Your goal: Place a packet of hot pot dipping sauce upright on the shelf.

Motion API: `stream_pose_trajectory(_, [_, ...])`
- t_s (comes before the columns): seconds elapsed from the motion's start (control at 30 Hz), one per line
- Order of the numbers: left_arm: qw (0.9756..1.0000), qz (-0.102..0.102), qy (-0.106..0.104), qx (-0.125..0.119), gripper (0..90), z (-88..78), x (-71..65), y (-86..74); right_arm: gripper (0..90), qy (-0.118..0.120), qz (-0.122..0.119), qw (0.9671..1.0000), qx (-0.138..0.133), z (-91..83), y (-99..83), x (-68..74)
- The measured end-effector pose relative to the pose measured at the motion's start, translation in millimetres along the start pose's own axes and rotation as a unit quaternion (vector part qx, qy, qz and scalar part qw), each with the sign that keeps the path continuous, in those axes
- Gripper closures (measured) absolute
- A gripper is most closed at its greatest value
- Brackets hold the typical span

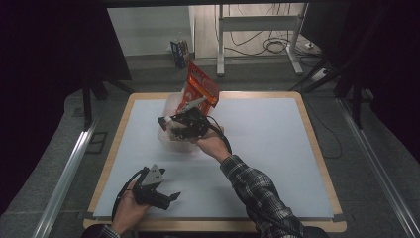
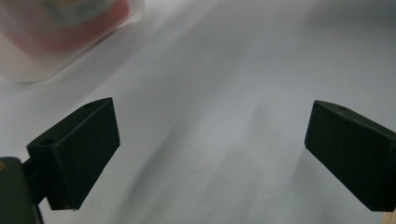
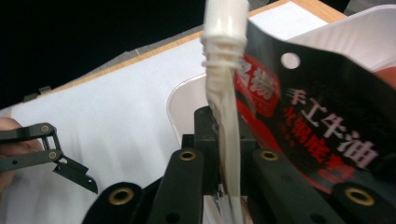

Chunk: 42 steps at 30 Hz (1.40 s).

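The reference landmark is the clear plastic container [image 1: 174, 124], which stands on the white table surface [image 1: 277, 148] toward the far edge, slightly left of centre.

Right gripper [image 1: 184, 110]: it sits directly above the container, at its near rim. Its jaws are closed on the red-and-black printed pouch [image 1: 200, 85]. In the right gripper view the jaws meet on the pale, crumpled strip [image 3: 226, 140] at the pouch's edge, which runs up to a white ribbed spout [image 3: 225, 21]. The pouch [image 3: 317, 126] is clear of the table and rises tilted up and away from the container toward the far side. Its printed face shows white and red characters on black and a round punched hole [image 3: 290, 60]. The container's rim [image 3: 180, 100] shows just behind the jaws in that view. The right forearm wears a plaid sleeve [image 1: 257, 191] and reaches toward the container from the near right.

Left gripper [image 1: 171, 197]: it rests low over the table surface, well apart from the container, on the near side and slightly to its left, close to the table's near edge. A hand [image 1: 130, 210] holds it from behind, and a grey three-cornered plate [image 1: 154, 173] sits on top. In the left gripper view its two black jaws stand wide apart with nothing between them, over bare white surface [image 2: 210, 116]. The container [image 2: 56, 37] shows blurred at the upper left of that view, with red visible through its wall.

In the right gripper view the left gripper [image 3: 70, 170] appears at the left edge, far from the container.
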<state>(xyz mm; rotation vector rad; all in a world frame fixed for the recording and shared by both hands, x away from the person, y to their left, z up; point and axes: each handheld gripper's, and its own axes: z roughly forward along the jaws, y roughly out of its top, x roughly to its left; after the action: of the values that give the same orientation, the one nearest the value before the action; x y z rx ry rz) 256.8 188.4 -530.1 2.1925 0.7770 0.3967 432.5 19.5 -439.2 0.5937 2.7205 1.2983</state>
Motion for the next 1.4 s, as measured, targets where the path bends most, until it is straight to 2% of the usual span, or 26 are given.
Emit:
stream_pose_trajectory(0.1, [1.0, 0.0, 0.0, 0.0, 3.1, 0.0, 0.2, -0.1, 77.5, -0.008, -0.012, 0.9999, 0.006, 1.2, -1.9, 2.4])
stream_pose_trajectory(0.33, [1.0, -0.001, -0.001, 0.001, 3.1, 0.3, 0.3, -0.1, 67.4, -0.014, -0.007, 0.9999, -0.004, -3.2, -2.5, 0.0])
stream_pose_trajectory(0.8, [1.0, -0.001, -0.003, 0.005, 3.0, 1.8, 0.0, -0.5, 35.6, -0.024, -0.02, 0.9995, -0.002, -12.1, -0.3, 5.0])
stream_pose_trajectory(1.13, [1.0, -0.001, -0.003, 0.005, 2.8, 1.7, 0.0, -0.4, 21.3, -0.019, -0.013, 0.9997, -0.01, -17.3, -4.7, 2.0])
stream_pose_trajectory(1.4, [1.0, -0.001, -0.004, 0.006, 2.5, 2.1, -0.2, -0.4, 16.1, -0.01, -0.009, 0.9998, -0.011, -20.9, -7.3, 1.5])
